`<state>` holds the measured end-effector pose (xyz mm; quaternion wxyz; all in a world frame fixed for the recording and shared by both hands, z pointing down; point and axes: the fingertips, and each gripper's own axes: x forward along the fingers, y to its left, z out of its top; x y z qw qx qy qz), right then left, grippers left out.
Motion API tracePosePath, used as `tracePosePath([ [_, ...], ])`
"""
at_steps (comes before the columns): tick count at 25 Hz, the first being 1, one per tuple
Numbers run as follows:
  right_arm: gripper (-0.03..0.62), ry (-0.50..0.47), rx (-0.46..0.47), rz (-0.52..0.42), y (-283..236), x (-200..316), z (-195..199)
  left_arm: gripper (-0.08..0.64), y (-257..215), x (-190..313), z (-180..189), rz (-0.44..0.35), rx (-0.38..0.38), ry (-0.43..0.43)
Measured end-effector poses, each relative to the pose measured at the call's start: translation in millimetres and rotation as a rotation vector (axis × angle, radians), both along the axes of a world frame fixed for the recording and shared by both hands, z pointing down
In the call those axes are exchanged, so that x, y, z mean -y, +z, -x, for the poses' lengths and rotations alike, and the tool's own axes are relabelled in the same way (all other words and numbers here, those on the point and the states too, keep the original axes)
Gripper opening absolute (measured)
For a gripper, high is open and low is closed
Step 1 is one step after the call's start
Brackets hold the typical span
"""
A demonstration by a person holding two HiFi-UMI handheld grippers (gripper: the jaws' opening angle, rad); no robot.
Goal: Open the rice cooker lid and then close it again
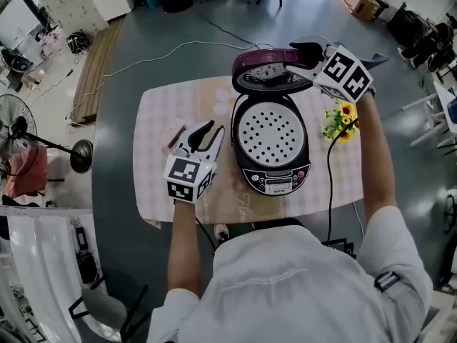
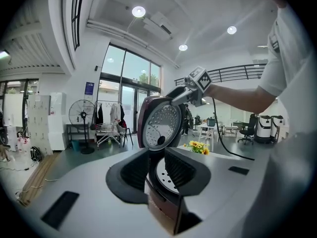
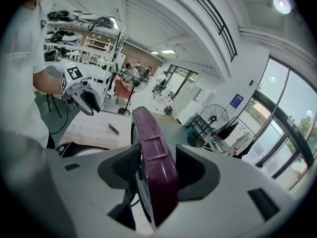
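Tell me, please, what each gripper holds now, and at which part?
The right gripper appears to clamp the raised lid by its upper rim. The left gripper holds nothing; its jaws stand open beside the rice cooker.

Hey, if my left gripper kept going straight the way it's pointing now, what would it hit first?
Probably the rice cooker: its dark side wall, just below the rim, sits dead ahead between the open jaws of the left gripper. How near it is I can't tell.
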<state>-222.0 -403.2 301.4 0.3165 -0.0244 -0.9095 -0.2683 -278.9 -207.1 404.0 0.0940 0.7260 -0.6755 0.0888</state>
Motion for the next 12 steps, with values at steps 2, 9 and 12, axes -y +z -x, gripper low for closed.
tracePosePath([
  [2,0.236,0.008,-0.003,-0.001,2.8,-4.6,-3.7,0.109,1.0,-5.3,-1.6,0.009,0.001,0.01],
  [9,0.233,0.001,0.008,0.027,3.5,-18.5,-16.4,0.109,0.0,-22.3,-4.2,0.031,0.006,0.043],
  [12,0.233,-0.022,0.01,0.055,5.1,-32.9,-25.9,0.109,-0.2,-28.3,-6.2,0.04,0.01,0.058],
])
